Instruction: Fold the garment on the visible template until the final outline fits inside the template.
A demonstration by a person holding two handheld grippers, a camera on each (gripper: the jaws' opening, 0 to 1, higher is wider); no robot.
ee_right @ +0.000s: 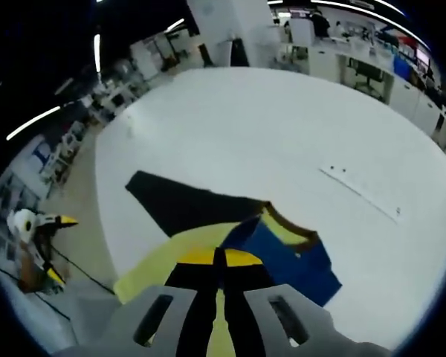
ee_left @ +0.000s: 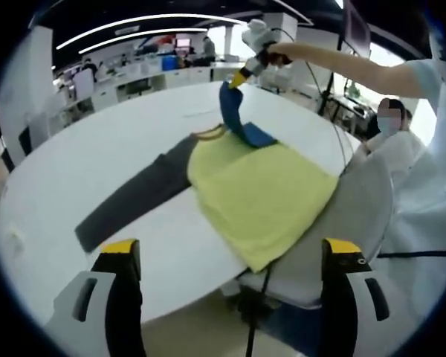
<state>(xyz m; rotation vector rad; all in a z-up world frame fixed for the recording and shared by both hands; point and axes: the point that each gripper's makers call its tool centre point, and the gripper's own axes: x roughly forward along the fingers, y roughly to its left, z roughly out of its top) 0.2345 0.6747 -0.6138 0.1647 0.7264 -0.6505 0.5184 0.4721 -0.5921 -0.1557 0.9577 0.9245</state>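
A long-sleeved garment lies on the white table (ee_left: 97,149): yellow body (ee_left: 260,193), dark grey sleeve (ee_left: 134,197) stretched flat to the left, blue sleeve (ee_left: 238,119) raised at the far side. My right gripper (ee_left: 241,78) is shut on the blue sleeve's end and holds it up above the table. In the right gripper view the shut jaws (ee_right: 219,262) pinch the blue sleeve (ee_right: 290,260) above the yellow body (ee_right: 171,249), with the dark sleeve (ee_right: 182,204) beyond. My left gripper (ee_left: 230,256) hovers open off the near table edge, holding nothing; it also appears as the left gripper (ee_right: 58,249).
The yellow body's near corner hangs past the table edge over a grey chair (ee_left: 357,208). A person in light clothes (ee_left: 431,186) stands at the right. A thin pale strip with small dark marks (ee_right: 357,190) lies on the table. Desks and shelves line the room behind.
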